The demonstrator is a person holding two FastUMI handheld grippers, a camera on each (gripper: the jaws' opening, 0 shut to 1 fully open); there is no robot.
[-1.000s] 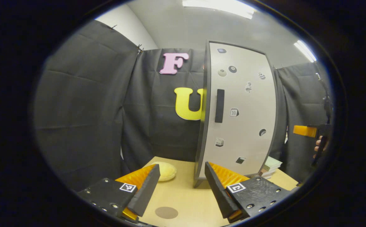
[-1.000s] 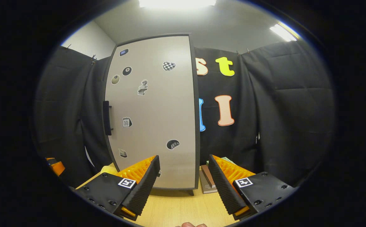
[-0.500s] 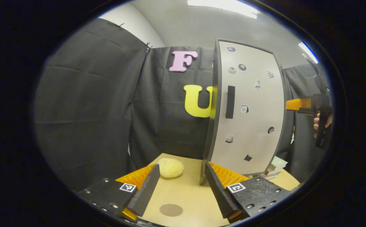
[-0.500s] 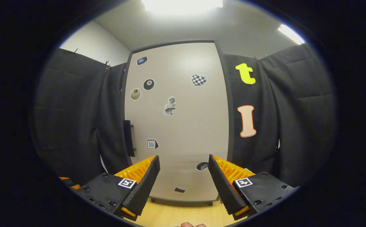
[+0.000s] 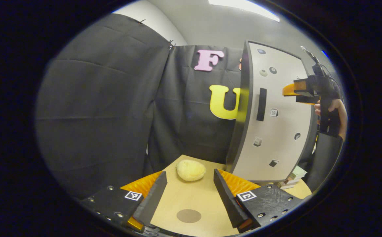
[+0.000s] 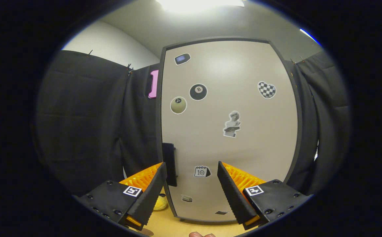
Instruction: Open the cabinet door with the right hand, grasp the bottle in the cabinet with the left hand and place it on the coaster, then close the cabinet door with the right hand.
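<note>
A tall grey cabinet point(image 5: 276, 112) stands on the wooden table with its door point(image 6: 230, 131) shut, so its inside is hidden. Stickers dot the door. Its black vertical handle point(image 6: 169, 164) sits at the door's left edge, just beyond my right gripper's left fingertip. My right gripper point(image 6: 191, 163) is open and faces the door at handle height. In the left gripper view the right gripper point(image 5: 291, 90) shows in front of the door, held by a hand point(image 5: 330, 107). A round brown coaster point(image 5: 188, 216) lies on the table below my open, empty left gripper point(image 5: 189, 172).
A yellow lumpy object point(image 5: 191, 170) lies on the table left of the cabinet's foot. A small stack of books point(image 5: 293, 174) sits at the cabinet's right side. Black cloth walls close in the back and the sides of the table point(image 5: 174, 204).
My right gripper has risen and come closer to the door, and the handle now sits near its left finger. The left gripper's view has swung left, and it stays open.
</note>
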